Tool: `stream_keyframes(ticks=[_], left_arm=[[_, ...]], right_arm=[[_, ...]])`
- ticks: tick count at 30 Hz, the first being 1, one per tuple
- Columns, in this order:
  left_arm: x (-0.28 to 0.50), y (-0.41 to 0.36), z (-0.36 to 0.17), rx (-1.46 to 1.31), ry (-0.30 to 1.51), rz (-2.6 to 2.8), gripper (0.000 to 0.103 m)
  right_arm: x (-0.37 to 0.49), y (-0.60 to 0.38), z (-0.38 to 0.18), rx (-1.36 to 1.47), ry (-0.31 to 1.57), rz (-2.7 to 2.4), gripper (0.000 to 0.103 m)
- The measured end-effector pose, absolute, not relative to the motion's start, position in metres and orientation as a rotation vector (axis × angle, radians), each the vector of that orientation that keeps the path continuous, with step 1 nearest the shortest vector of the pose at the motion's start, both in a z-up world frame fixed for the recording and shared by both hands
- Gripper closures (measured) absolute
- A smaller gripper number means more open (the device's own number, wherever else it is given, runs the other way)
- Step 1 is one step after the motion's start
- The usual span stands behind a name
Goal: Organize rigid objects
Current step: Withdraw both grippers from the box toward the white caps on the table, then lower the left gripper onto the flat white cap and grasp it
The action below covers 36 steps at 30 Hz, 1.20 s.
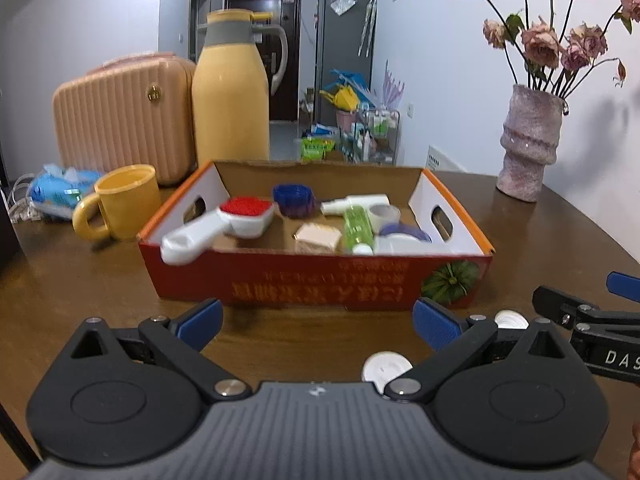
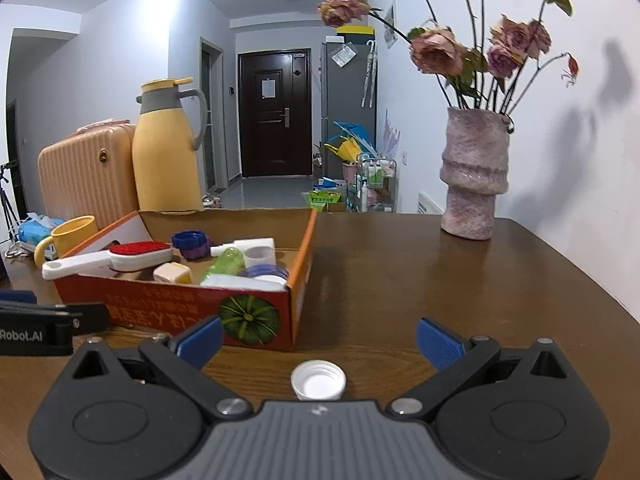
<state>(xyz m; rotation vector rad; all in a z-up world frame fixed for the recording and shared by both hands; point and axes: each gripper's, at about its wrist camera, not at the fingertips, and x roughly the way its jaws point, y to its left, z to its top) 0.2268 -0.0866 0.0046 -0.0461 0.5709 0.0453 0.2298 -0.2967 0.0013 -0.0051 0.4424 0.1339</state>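
Note:
A red cardboard box [image 1: 316, 280] [image 2: 176, 312] sits on the brown table, holding a white brush with red bristles [image 1: 224, 224] [image 2: 116, 258], a blue ring [image 1: 294, 198], a green bottle [image 1: 357, 226], a beige block [image 1: 318, 238], a tape roll [image 1: 384, 214] and a purple lid. My left gripper [image 1: 318, 324] hangs open just in front of the box. Two white caps lie on the table near it [image 1: 386, 368] [image 1: 510, 320]. My right gripper [image 2: 318, 340] is open, with a white cap [image 2: 318, 380] lying between its fingers, near the body.
A yellow mug [image 1: 120, 204], a yellow thermos jug [image 1: 232, 92], a peach case [image 1: 120, 120] and a blue tissue pack [image 1: 60, 190] stand left of and behind the box. A pink vase with dried roses [image 2: 474, 184] stands at the back right. Bare tabletop lies right of the box.

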Motion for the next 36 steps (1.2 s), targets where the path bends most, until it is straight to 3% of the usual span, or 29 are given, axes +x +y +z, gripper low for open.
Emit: stream_keyframes(ticks=[21,30,33,36], left_arm=[[0.241,-0.131,-0.05,-0.008,0.738,0.01,0.001],[0.25,-0.134,-0.059,-0.016,0.758,-0.01,0.017],[0.251,-0.137,-0.059,-0.003,0.746,-0.018,0.027],[0.25,-0.139,-0.057,0.012,0.726,-0.039,0.056]], right_arm=[[0.24,-0.343,-0.035,0.092,0.529,0.085,0.0],[0.24,-0.342,-0.039,0.097,0.529,0.075,0.0],[0.239,-0.341,-0.039,0.095,0.528,0.074,0.0],[0.24,-0.341,-0.039,0.095,0.528,0.073,0.0]])
